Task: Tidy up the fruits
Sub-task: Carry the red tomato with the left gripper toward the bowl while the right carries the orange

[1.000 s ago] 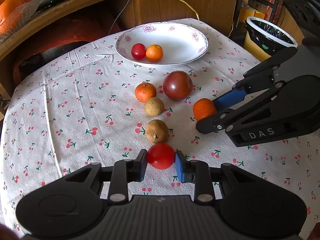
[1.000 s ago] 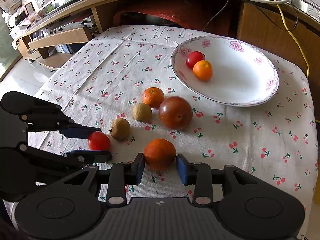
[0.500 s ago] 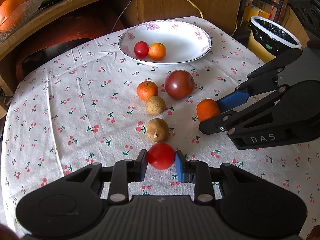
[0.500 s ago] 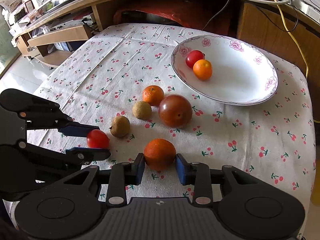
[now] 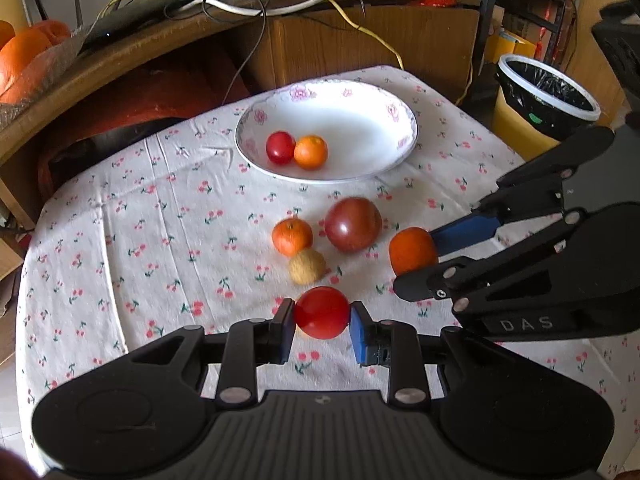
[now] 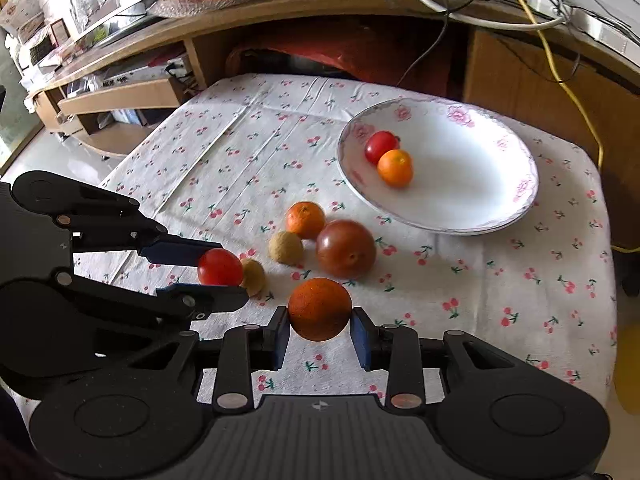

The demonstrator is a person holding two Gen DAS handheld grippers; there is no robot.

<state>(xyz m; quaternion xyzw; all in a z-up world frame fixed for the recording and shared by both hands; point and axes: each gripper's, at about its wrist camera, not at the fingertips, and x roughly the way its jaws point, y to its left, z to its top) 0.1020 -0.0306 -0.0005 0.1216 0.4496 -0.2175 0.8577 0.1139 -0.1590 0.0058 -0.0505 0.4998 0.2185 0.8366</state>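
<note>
Looking past my claws, I see a small orange [image 5: 292, 236], a tan fruit [image 5: 307, 267] and a big dark-red fruit [image 5: 353, 224] clustered on the cherry-print surface [image 5: 160, 216], between me and the bowl [image 5: 256, 120], which holds a tomato and an orange. My left claw [image 5: 322, 318] is clamped on a tomato [image 5: 322, 312]; my right claw [image 6: 320, 330] grips an orange [image 6: 320, 309]. Both fruits seem held above the cloth, side by side, claws pointing toward the bowl.

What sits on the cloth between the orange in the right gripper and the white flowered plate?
In the right wrist view, only the large dark red fruit lies between them.
</note>
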